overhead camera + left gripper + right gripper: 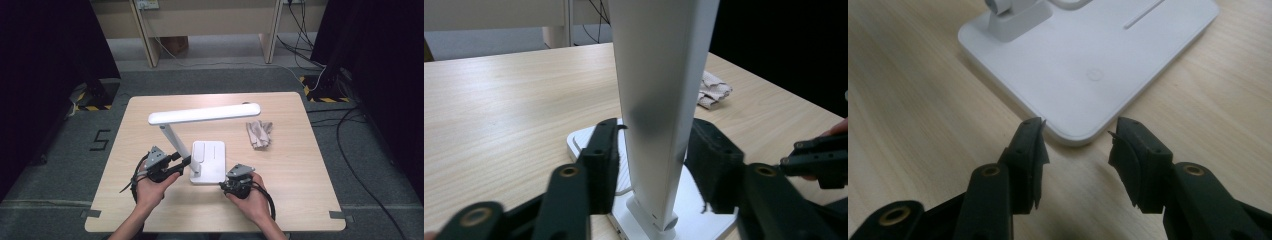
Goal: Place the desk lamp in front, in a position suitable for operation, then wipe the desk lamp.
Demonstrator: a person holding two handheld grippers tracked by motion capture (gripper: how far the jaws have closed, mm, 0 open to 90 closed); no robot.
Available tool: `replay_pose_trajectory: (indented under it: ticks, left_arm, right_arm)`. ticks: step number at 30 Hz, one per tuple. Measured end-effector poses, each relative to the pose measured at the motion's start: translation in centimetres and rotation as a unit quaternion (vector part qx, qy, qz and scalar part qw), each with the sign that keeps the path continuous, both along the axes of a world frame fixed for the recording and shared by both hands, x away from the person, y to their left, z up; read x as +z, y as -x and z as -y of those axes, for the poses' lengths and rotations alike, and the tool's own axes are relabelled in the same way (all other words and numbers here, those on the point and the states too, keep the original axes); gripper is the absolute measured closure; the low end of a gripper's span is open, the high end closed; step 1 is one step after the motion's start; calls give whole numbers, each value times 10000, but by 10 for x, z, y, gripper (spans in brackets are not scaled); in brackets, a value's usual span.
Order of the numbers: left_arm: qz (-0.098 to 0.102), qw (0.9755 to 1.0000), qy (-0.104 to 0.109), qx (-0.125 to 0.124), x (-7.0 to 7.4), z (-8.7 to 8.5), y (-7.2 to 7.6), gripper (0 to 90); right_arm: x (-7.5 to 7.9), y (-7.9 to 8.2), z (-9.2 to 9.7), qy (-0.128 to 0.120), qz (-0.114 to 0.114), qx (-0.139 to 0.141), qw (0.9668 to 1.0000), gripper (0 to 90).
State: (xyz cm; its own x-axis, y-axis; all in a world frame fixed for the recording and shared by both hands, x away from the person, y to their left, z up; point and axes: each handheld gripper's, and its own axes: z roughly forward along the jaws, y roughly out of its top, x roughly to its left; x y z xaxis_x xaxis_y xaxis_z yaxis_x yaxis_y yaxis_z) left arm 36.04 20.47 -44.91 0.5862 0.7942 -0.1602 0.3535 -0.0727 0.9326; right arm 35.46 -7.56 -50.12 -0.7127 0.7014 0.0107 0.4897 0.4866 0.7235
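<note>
A white desk lamp stands on the wooden table (300,170). Its long head (205,114) lies level, its slanted stem (175,141) rises from a flat square base (212,157). My left gripper (186,163) reaches in from the left at the foot of the stem. In the left gripper view the stem (659,100) stands between the jaws of that gripper (656,145), whose pads sit close on either side without clearly pressing. My right gripper (226,184) is open, and its jaws (1075,132) point at the near corner of the base (1088,65), with nothing between them.
A crumpled beige cloth (259,134) lies on the table to the right of the lamp, also visible in the left gripper view (714,92). Table legs and cables stand on the grey floor beyond the far edge. Dark curtains flank both sides.
</note>
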Motion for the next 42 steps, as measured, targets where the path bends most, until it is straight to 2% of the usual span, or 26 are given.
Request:
replay_pose_trajectory:
  ticks: [1, 2, 4, 5, 6, 7, 8, 10, 11, 14, 21, 22, 27, 30, 35, 42]
  left_arm:
    - [0, 10000, 0, 0, 0, 0, 0, 499]
    - [137, 9999, -20, -1, 0, -3, 4, 475]
    - [197, 9998, -18, -34, -1, -6, 10, 451]
    - [197, 9998, -18, -34, -1, -6, 10, 445]
    - [227, 9997, -45, -24, -2, -8, 15, 438]
    - [227, 9997, -45, -24, -2, -8, 15, 435]
    - [233, 9997, -49, 15, -2, -11, 20, 433]
    - [243, 9997, -47, 44, -3, -14, 22, 432]
    - [234, 9997, -52, 92, -4, -18, 24, 430]
    - [215, 9997, -56, 112, -5, -21, 26, 430]
    - [155, 9999, -20, 66, -11, -19, 24, 430]
    - [145, 9999, -7, 52, -13, -19, 23, 430]
    - [115, 9999, 16, 26, -16, -17, 20, 431]
    - [76, 9999, 93, 24, -23, -16, 16, 437]
    - [36, 10000, 86, -5, -30, -14, 18, 439]
    - [57, 10000, 78, -5, -32, -14, 20, 439]
  right_arm:
    - [0, 0, 0, 0, 0, 0, 10000, 544]
    - [5, 0, 9, -110, 52, -112, 9999, 534]
    - [8, 0, 17, -191, 89, -224, 9995, 527]
    - [8, 0, 17, -191, 89, -224, 9995, 527]
    - [12, 0, 27, -277, 123, -381, 9988, 525]
    - [12, 0, 27, -277, 123, -381, 9988, 525]
    - [13, -1, 34, -317, 134, -506, 9981, 524]
    - [12, -1, 37, -340, 144, -541, 9979, 524]
    - [12, -3, 45, -395, 146, -671, 9969, 524]
    - [12, -4, 52, -430, 164, -799, 9957, 523]
    - [11, -8, 64, -501, 218, -1008, 9934, 512]
    - [11, -9, 67, -521, 182, -1104, 9923, 510]
    - [10, -11, 71, -515, 197, -1189, 9914, 509]
    - [9, -12, 75, -501, 187, -1284, 9903, 523]
    - [10, -12, 81, -505, 226, -1418, 9883, 527]
    - [14, -17, 89, -523, 316, -1590, 9854, 533]
